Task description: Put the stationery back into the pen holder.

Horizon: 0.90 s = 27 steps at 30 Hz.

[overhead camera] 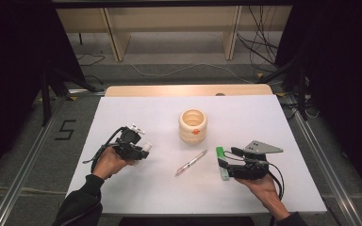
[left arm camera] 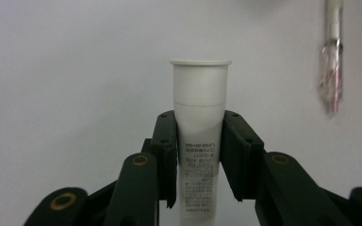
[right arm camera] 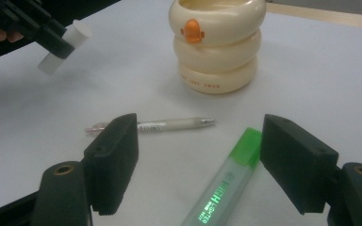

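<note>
We read "HIGHLIGHTER" in pale letters along the green marker (right arm camera: 226, 188). A "5" (overhead camera: 65, 129) is marked on the floor. Print on the white tube (left arm camera: 199, 155) is too small to read.

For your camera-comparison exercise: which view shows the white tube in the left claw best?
The left gripper view: the white tube stands close up, clamped between the jaws, print visible. The right gripper view shows it far off at the corner; the high view shows a tiny white end at the left claw.

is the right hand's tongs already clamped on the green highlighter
No, the right tongs stand open, with the highlighter lying on the table between them, untouched.
</note>
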Tool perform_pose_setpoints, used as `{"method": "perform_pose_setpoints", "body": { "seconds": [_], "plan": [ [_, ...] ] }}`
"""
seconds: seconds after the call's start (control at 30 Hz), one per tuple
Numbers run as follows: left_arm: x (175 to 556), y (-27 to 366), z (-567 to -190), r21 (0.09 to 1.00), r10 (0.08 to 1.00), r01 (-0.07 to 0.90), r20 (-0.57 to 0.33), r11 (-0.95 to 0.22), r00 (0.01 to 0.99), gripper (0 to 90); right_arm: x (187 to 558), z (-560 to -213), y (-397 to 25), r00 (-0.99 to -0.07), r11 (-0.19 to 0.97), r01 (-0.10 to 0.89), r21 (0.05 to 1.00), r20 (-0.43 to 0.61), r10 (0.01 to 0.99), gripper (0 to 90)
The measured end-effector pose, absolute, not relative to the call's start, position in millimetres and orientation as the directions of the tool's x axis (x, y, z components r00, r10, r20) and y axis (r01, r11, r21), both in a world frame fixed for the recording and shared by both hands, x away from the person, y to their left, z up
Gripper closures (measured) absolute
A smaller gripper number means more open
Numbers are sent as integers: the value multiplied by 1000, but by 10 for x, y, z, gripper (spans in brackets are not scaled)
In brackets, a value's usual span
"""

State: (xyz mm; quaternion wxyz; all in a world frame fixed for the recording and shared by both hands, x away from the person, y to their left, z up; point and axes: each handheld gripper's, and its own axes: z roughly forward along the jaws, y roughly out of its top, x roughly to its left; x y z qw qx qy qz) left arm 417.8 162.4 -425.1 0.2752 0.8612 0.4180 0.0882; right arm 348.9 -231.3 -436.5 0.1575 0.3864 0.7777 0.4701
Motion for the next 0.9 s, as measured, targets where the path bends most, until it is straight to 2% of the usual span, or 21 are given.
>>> {"method": "perform_pose_setpoints", "body": {
  "seconds": [0.5,0.9],
  "plan": [
    [4243,1529,-4054,747,807,580,-101,-325,582,689,3489,-4367,-2313,-648,255,460,850,125,751,296],
    [4350,1331,-3907,817,801,522,-132,-246,584,688,3486,-4362,-2315,-649,253,460,851,128,750,296]
  ]
}}
